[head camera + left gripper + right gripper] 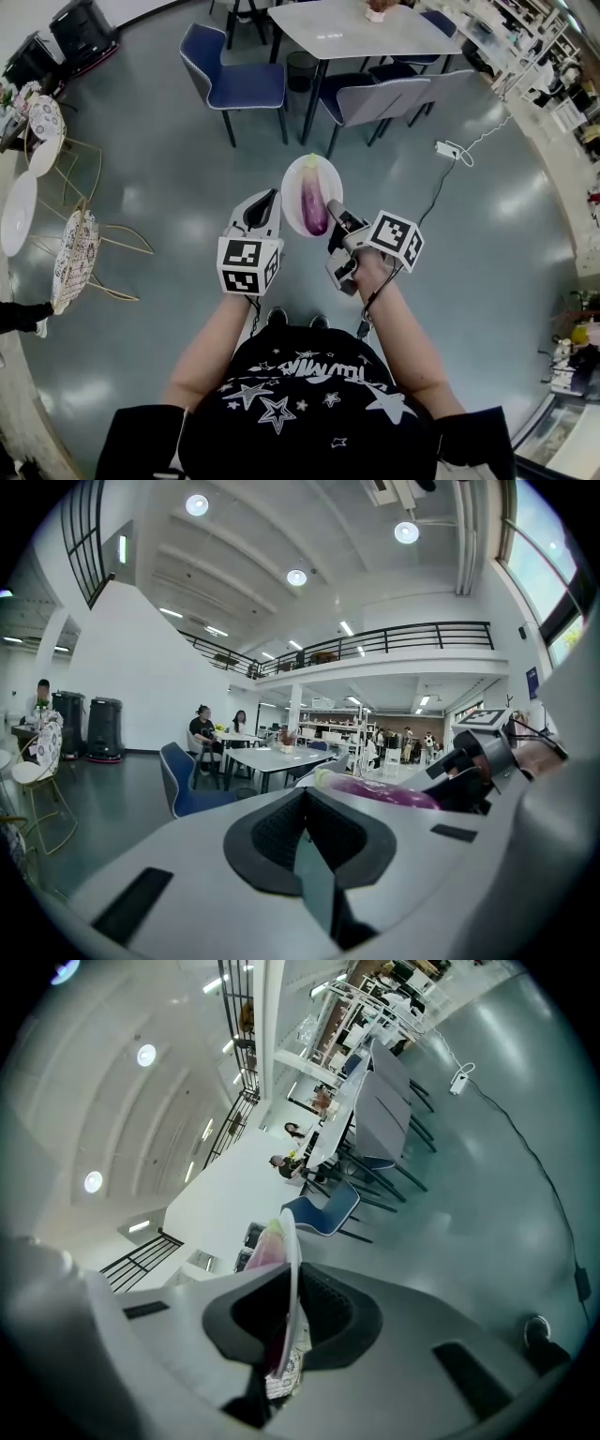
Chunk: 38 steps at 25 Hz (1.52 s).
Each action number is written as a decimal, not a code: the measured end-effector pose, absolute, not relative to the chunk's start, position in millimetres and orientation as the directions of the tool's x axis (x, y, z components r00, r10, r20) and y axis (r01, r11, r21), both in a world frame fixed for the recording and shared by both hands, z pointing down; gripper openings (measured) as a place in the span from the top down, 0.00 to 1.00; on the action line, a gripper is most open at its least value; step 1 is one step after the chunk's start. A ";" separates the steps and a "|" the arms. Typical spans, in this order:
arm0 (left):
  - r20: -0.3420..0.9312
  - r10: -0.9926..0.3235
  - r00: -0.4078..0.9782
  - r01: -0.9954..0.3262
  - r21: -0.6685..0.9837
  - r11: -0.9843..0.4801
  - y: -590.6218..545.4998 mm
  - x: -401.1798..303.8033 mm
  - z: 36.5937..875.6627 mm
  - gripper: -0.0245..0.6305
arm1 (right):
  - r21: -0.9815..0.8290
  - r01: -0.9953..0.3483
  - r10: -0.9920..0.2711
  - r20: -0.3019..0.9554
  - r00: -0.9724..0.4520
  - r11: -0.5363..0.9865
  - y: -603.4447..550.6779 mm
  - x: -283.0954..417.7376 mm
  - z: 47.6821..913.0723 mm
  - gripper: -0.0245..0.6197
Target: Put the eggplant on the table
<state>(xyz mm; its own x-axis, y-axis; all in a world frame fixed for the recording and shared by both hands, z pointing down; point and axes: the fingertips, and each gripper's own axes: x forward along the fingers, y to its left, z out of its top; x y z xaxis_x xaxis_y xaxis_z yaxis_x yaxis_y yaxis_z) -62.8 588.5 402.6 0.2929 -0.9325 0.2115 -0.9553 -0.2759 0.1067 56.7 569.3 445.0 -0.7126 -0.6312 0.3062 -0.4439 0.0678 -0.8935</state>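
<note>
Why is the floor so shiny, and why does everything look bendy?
Head view: ceiling lights bounce off the glossy floor as pale patches. Left gripper view: the wide lens bows the balcony railing. Right gripper view: the plate is so near it looks soft.

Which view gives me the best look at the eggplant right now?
Head view: the whole eggplant lies on the white plate, whose rim the right gripper pinches. The left gripper view catches only its purple side. The right gripper view shows just a pinkish sliver behind the plate's edge.
</note>
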 end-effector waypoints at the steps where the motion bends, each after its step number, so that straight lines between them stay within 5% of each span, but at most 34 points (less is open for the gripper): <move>1: 0.210 -0.932 0.295 -0.955 0.107 -0.278 588.1 -65.6 401.7 0.95 | -0.895 -0.441 -0.635 0.304 -0.710 0.064 568.5 54.0 444.6 0.92; 23: 0.219 -0.921 0.321 -0.945 0.136 -0.297 564.4 -111.3 409.8 0.95 | -0.902 -0.430 -0.633 0.307 -0.711 0.045 545.7 4.8 459.4 0.92; 38: 0.245 -0.935 0.256 -0.965 0.125 -0.231 425.7 -117.4 414.9 0.95 | -0.918 -0.394 -0.574 0.301 -0.762 0.042 403.2 -5.2 470.5 0.92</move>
<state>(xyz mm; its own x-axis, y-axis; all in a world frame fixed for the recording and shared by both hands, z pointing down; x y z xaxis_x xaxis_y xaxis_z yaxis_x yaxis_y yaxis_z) -117.4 425.7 414.9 0.2560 -0.9351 0.2448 -0.9648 -0.2313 0.1254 -5.2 403.2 470.5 -0.7616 -0.5739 0.3009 -0.3944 0.0422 -0.9180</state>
